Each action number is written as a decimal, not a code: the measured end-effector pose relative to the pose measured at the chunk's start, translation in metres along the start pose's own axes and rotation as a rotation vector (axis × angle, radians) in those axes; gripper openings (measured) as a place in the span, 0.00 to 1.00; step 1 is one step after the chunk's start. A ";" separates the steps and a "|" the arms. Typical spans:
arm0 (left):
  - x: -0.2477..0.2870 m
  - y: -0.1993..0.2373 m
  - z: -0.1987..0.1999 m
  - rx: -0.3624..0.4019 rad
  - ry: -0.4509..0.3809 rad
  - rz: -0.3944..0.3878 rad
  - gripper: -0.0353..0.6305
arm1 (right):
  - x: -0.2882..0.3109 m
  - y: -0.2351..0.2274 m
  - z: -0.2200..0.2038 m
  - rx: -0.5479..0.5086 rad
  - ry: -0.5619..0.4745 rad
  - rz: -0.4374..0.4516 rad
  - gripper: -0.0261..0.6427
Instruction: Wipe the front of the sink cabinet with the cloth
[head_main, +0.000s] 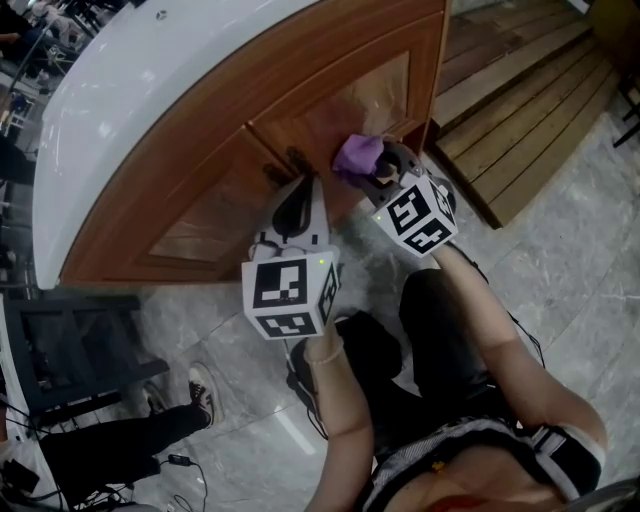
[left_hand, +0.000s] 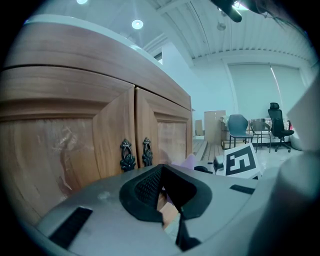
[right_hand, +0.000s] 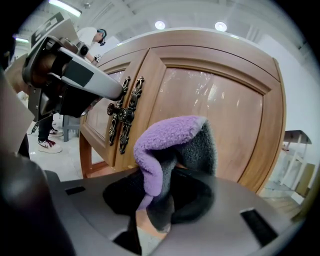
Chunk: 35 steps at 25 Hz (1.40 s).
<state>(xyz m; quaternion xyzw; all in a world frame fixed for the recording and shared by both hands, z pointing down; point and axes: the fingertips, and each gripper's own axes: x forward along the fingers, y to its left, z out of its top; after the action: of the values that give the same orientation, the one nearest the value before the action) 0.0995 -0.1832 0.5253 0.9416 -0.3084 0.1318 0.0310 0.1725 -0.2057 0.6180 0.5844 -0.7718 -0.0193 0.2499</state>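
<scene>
The right gripper (right_hand: 165, 197) is clamped on the cloth (right_hand: 167, 142), a fleecy rag that is purple on one face and grey on the other. The cloth is pinched low down between the jaws. Its free part stands up out of them and folds over to the left, purple side outermost.

In the head view the cloth bunches at the tip of that gripper, in front of the right door (head_main: 365, 105) of the sink cabinet (head_main: 200, 190). It is at the inner edge of the door's panel, just right of the ornate dark door handles (head_main: 285, 165). Whether the fabric actually presses on the wood or sits just off it cannot be told from any view.

The left gripper (head_main: 297, 200) has its jaws drawn together with nothing between them (its own view shows only floor behind the dark pads). Its tip is just below the handles, near the seam where the two doors meet. It is beside the cloth and apart from it.

A white countertop (head_main: 130, 100) curves over the cabinet. The floor (head_main: 560, 250) is grey marble-patterned tile, and wooden decking (head_main: 520, 90) lies to the cabinet's right.
</scene>
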 end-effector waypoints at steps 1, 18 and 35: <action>0.000 0.000 0.000 0.001 0.001 -0.001 0.05 | -0.001 -0.004 -0.002 0.004 0.003 -0.007 0.29; 0.003 -0.008 -0.002 0.010 0.009 -0.012 0.05 | -0.021 -0.073 -0.033 0.019 0.075 -0.136 0.29; 0.003 -0.002 -0.011 0.024 0.049 0.005 0.05 | -0.034 -0.127 -0.068 0.069 0.104 -0.232 0.29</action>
<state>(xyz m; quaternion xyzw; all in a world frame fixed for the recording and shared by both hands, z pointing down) 0.1002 -0.1814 0.5370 0.9376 -0.3084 0.1583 0.0269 0.3202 -0.1971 0.6246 0.6781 -0.6853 0.0087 0.2654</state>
